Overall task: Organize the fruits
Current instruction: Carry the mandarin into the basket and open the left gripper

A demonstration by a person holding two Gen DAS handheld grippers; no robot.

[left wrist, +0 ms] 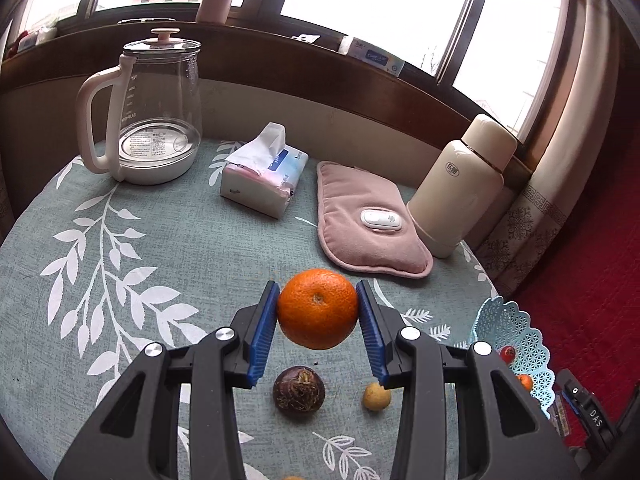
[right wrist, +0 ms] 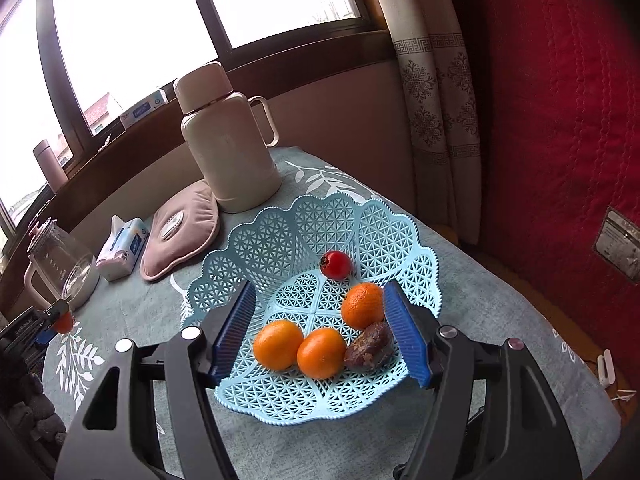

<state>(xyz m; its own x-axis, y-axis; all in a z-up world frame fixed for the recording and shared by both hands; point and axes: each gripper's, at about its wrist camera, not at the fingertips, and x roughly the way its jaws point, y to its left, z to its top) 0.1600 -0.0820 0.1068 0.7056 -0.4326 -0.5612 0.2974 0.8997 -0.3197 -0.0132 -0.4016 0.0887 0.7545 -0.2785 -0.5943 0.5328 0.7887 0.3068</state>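
Our left gripper (left wrist: 318, 312) clamps an orange (left wrist: 318, 308) between its fingers, lifted above the worktop (left wrist: 160, 248). Our right gripper (right wrist: 320, 316) hangs over the blue basket (right wrist: 280, 240), fingers wide and empty.

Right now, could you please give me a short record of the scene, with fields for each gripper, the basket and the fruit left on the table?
left gripper: shut on orange, lifted off the table
right gripper: open over the basket, holding nothing
basket contents: three oranges, red fruit, brown fruit
on table: dark round fruit, small tan fruit
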